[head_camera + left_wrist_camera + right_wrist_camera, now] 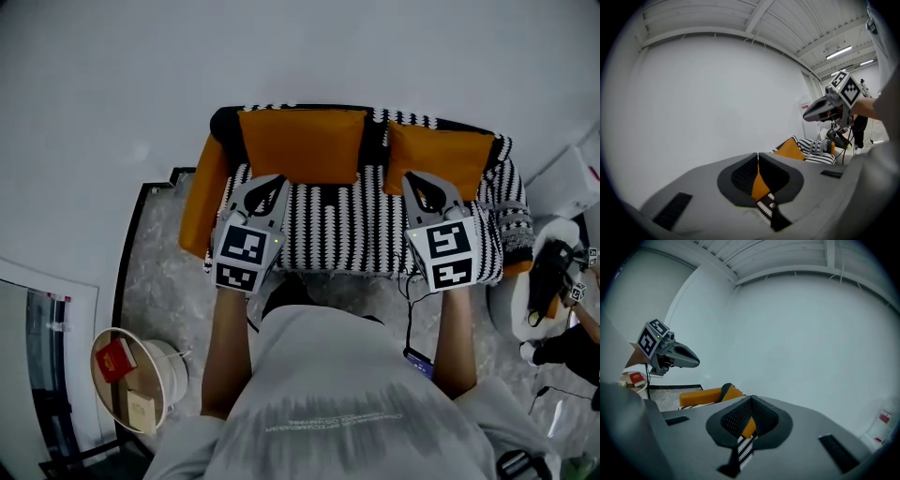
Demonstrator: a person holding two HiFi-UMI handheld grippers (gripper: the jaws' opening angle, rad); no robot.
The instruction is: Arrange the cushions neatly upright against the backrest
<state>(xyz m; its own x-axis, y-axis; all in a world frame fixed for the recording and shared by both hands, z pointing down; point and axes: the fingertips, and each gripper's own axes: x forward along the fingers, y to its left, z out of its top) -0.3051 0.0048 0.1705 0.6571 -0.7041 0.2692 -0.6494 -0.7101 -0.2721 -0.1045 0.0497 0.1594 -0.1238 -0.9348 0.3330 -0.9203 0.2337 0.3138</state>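
1. The left cushion and right cushion stand upright against the backrest; we judge the arranging nearly finished.
2. Our left gripper and right gripper sit closed and empty, just before them; next, perhaps squaring nudges.

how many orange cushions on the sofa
2. Left cushion and right cushion both lean on the backrest. The orange slab at far left looks like an armrest.

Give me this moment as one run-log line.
left gripper shut, empty | right gripper shut, empty | both above sofa seat | left cushion, right cushion against backrest
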